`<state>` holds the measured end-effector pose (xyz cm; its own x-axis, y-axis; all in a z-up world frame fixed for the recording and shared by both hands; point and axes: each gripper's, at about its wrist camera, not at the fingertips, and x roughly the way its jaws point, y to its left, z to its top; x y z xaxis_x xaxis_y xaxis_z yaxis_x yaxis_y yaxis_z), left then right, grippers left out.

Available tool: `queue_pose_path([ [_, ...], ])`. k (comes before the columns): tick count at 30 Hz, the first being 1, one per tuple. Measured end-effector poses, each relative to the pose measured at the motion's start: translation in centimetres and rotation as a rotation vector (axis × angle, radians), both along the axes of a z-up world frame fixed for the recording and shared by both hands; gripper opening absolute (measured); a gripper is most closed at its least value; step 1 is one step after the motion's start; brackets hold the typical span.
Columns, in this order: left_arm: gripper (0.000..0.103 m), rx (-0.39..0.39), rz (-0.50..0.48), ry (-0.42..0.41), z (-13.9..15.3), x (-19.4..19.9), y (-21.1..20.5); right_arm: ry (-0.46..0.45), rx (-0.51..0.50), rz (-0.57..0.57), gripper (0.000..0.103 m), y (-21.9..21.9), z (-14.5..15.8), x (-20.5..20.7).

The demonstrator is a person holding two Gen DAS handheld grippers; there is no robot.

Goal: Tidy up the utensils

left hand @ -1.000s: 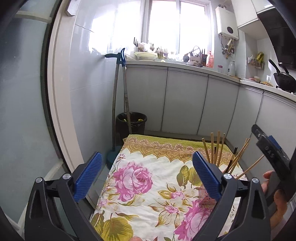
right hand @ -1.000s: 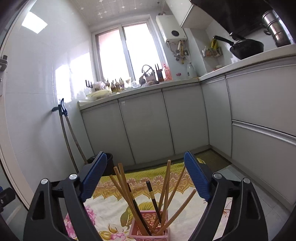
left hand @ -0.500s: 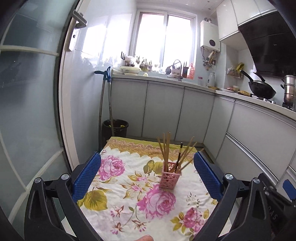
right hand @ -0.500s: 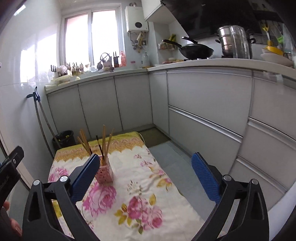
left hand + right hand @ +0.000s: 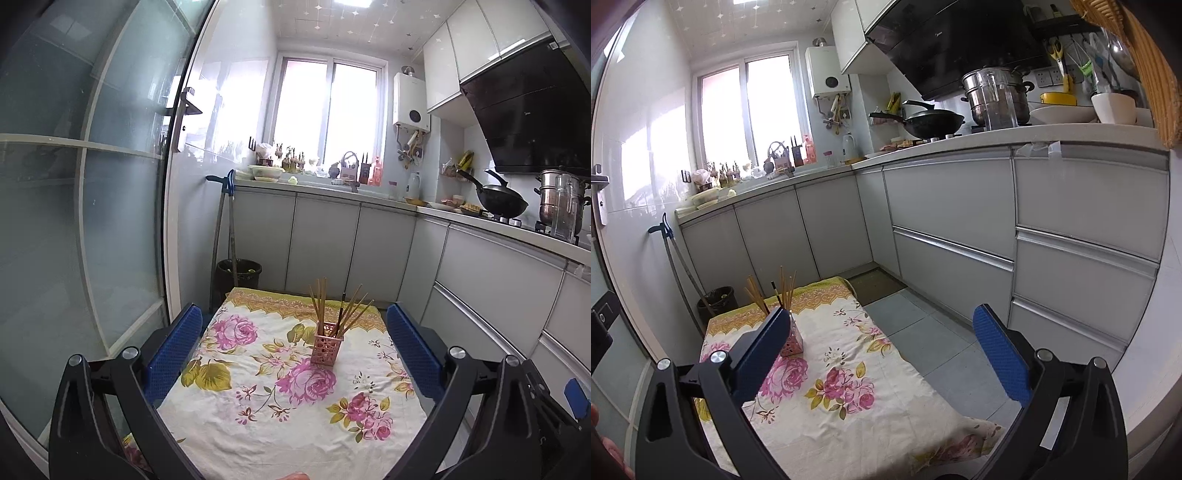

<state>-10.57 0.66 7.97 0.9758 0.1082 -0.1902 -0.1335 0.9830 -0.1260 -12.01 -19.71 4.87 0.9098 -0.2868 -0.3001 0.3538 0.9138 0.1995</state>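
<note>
A pink holder [image 5: 326, 342] is seen standing upright on a floral cloth [image 5: 258, 413], toward the far half of it. Many chopsticks [image 5: 322, 301] are held in it, most of them wooden and one dark, and they fan out above its rim. The holder has a pierced lattice wall.

The left gripper [image 5: 293, 347] is held above the near part of the cloth with its fingers wide apart, and nothing is held between the blue pads [image 5: 173, 349]. In the left wrist view the holder is seen between the two fingers but farther away, well apart from them.

The right gripper [image 5: 882, 350] is also spread wide and nothing is gripped by it. In the right wrist view the holder [image 5: 793, 343] is partly hidden behind the left finger of this gripper, and the chopsticks [image 5: 783, 290] are seen rising above that finger.

A dark bin [image 5: 239, 273] is placed beyond the far edge of the cloth, beside grey cabinets [image 5: 325, 240]. A black wok [image 5: 932, 123] and a steel pot [image 5: 995, 96] are seen on the counter [image 5: 1034, 134].
</note>
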Motion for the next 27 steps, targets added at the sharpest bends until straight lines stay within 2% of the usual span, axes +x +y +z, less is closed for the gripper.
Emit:
queue_pose_path([
  [7,0.096,-0.007,0.030,0.006,-0.2,-0.6,0.8,0.006,0.015,0.013,0.097,0.6,0.0,-0.2],
  [17,0.096,0.008,0.006,0.061,-1.0,0.5,0.3,0.012,0.011,0.018,0.097,1.1,-0.2,-0.1],
  [27,0.096,0.011,0.003,0.079,-1.3,1.2,0.5,0.024,0.029,0.026,0.097,1.0,-0.5,0.3],
])
